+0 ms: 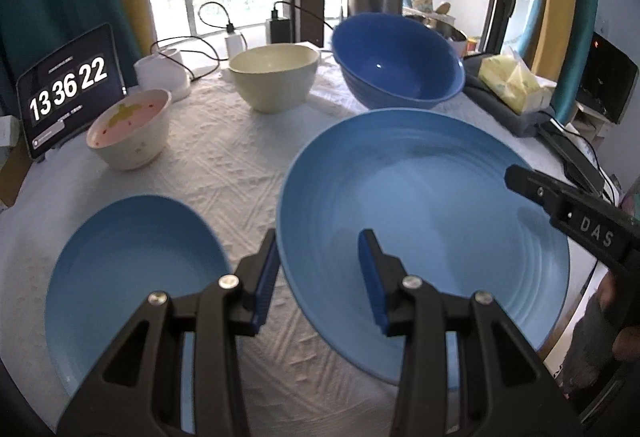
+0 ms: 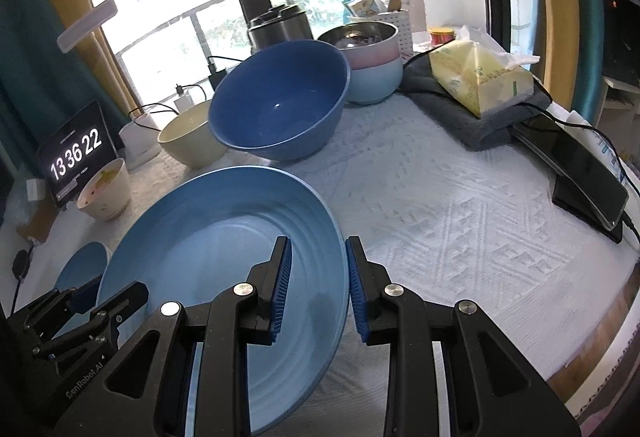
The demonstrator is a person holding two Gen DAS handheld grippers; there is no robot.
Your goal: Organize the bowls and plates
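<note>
The large, ridged light-blue plastic plate (image 1: 424, 221) is held at two sides of its rim. The left tool (image 1: 320, 277) straddles the plate's near-left rim, one blue ribbed pad (image 1: 372, 277) inside the plate and the other outside; whether both pads press on the rim cannot be told for certain, though a grip is suggested by the plate's tilted, raised pose over the desk (image 1: 224, 165), which is covered by a white textured cloth. The right tool (image 2: 318, 289) is seen closed across the plate's right rim, one pad (image 2: 282, 289) inside and one outside.

Just left of the held plate, a smaller light-blue plastic plate (image 1: 132, 277) lies flat on the cloth. Farther back, a small white bowl with a pink, flower-patterned inside (image 1: 130, 133) stands near the left edge, before a dark tablet showing a clock (image 1: 68, 89). Beyond the middle, a cream plastic bowl (image 1: 274, 77) and a deep dark-blue plastic bowl (image 1: 400, 61) stand side by side. At the right, a yellow tissue pack (image 2: 480, 77) rests on a folded grey towel (image 2: 476, 121).
</note>
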